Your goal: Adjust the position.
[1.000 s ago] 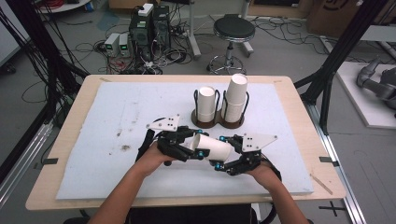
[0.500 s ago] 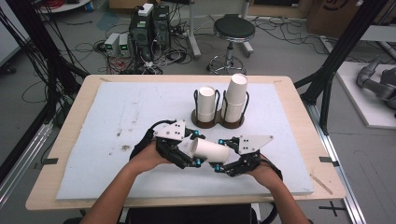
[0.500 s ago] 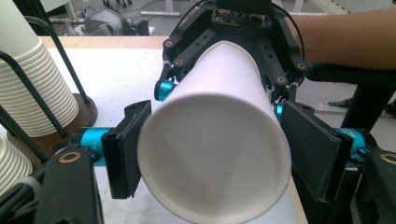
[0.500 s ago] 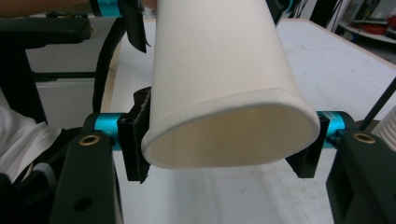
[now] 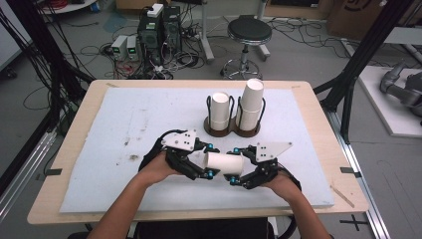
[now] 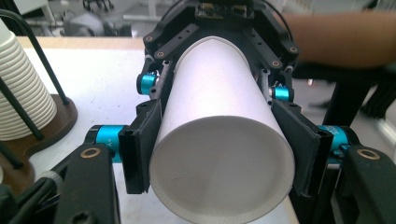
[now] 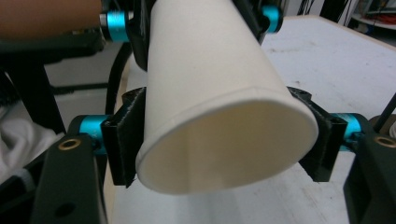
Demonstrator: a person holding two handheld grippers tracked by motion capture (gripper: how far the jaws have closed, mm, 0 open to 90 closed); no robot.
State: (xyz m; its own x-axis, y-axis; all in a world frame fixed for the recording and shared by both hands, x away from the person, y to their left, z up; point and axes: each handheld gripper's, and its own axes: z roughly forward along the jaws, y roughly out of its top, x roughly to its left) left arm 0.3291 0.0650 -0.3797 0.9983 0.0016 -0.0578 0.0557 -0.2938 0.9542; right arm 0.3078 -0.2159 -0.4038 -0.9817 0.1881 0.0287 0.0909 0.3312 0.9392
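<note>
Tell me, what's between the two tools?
A white paper cup, lying sideways, held between the left tool and the right tool, as the high view shows.

White paper cup [image 5: 224, 163], plain, no print. Left gripper [image 5: 201, 162] and right gripper [image 5: 238, 172]: black bodies, cyan pivots, pale grey top plates. Cup stacks [image 5: 251, 102] white in a dark brown holder [image 5: 232, 130] with black wire hoops. Light blue-grey mat [image 5: 124, 119], brownish stains at centre left, on a pale wood table [image 5: 74, 129].
</note>
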